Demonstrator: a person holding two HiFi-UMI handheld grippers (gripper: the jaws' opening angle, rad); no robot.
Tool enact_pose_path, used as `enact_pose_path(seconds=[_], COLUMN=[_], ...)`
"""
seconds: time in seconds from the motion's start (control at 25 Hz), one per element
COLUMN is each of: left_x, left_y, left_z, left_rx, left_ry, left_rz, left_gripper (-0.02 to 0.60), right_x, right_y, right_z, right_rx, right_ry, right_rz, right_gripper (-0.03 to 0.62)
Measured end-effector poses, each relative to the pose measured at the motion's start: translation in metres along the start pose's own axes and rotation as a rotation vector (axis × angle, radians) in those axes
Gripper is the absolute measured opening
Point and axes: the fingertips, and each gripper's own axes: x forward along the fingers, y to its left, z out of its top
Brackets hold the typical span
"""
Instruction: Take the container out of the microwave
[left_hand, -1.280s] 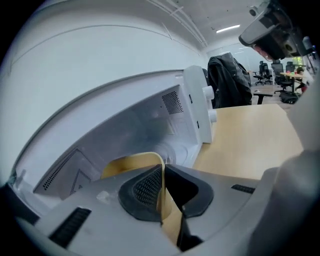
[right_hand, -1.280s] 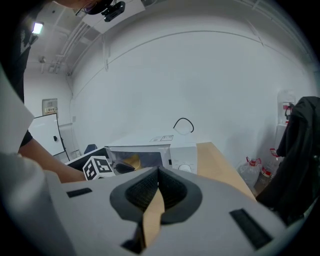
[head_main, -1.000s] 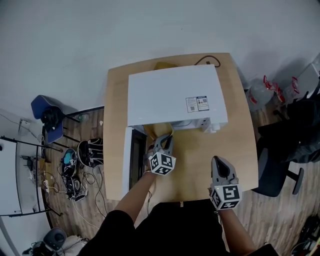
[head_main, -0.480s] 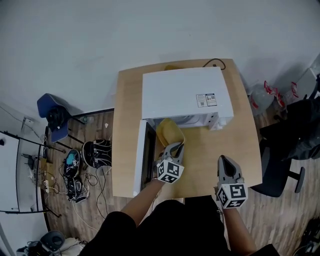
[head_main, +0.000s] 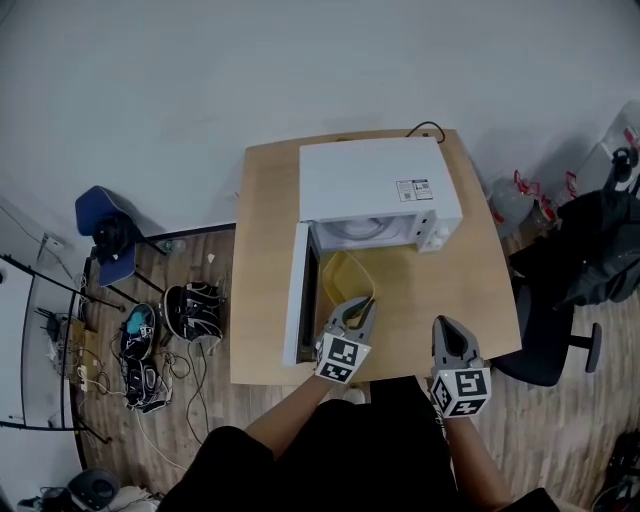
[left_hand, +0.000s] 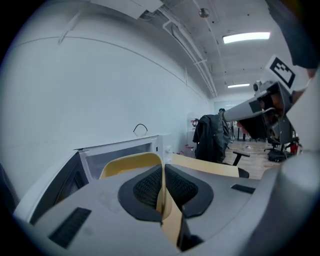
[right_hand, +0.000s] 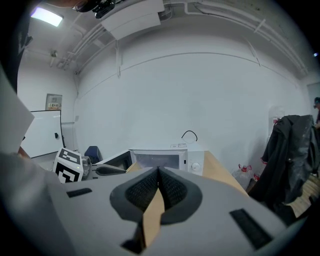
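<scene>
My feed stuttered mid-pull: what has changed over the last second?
The left gripper, shut on the container, drew it out of the microwave toward the person; earlier only its edge showed, and now it sits mostly in front of the opening. The right gripper drew back slightly. Unchanged: door open, right gripper shut and empty, microwave on the table.

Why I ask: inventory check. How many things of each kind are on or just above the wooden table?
Microwave: 1
Yellow container: 1
Grippers: 2, the left gripper and the right gripper
Black cable: 1
Total: 5
</scene>
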Motion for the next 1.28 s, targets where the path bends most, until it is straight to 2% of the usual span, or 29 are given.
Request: enact_pose_path(seconds=[0.2,0.36,0.56,0.68,0.8,1.04,1.28], left_x=[-0.030,-0.055,-0.083,-0.103,-0.122,-0.145,-0.157], left_y=[-0.030,-0.049,-0.066,-0.073,-0.084,-0.121,-0.154], left_z=[0.028,0.046,0.056,0.065,0.075,0.087,0.093], left_rx=[-0.066,-0.133,-0.185,-0.205,-0.191,-0.185,-0.160], left_ry=[-0.097,-0.146,-0.141,-0.146,-0.158,-0.165,-0.174], left_rz=[-0.057,-0.052,0.010,0.084,0.147,0.213,0.296], left_gripper=[0.028,0.028,0.028,0.028,0.026,0.026,0.028], right_x=[-0.032,-0.050,-0.064,-0.070,-0.073,-0.098,-0.130], right_y=[0.013,0.021,0.030,0.033,0.041,0.043,0.036], right_z=[-0.004,-0.004,-0.003,0.001,0.007,0.015,0.000], right_rx=[-0.011,-0.012,-0.028,-0.019,-0.038,-0.078,-0.103], right_ry=[-0.008,-0.013,-0.018,-0.027,-0.037,-0.066,-0.065], right_rz=[-0.035,-0.049,-0.019,0.015,0.069,0.156,0.224], right_gripper=[0.060,0.060,0.060,0.060,0.060,0.060,0.060])
